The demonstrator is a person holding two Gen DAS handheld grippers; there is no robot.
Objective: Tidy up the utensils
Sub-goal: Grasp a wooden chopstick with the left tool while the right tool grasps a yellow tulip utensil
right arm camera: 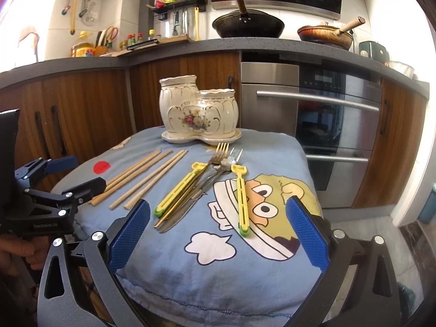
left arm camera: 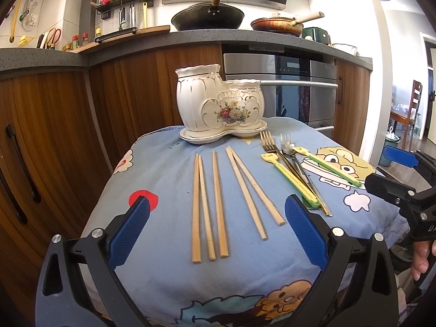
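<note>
At the near edge of the cloth-covered stool, the left gripper (left arm camera: 216, 226) hangs with its blue pads spread wide and empty, the near ends of five wooden chopsticks (left arm camera: 208, 207) lying in the gap between them with bare cloth on either side. The right gripper (right arm camera: 218, 226) is likewise parted and holds nothing, straddling one yellow-green spoon (right arm camera: 242, 200); a second yellow-green spoon (right arm camera: 178, 192) lies just left, against a gold fork (right arm camera: 218, 154) and a silver fork (right arm camera: 231, 156) that cross in a small pile. The blue cartoon cloth (right arm camera: 218, 278) falls away at both sides. Farther back, near the far edge, stands the white floral ceramic holder (left arm camera: 218, 100) on its tray, both compartments upright. Behind run wooden cabinets (left arm camera: 54, 114), a steel oven (right arm camera: 335, 125), and a counter bearing a black wok (left arm camera: 208, 19).
</note>
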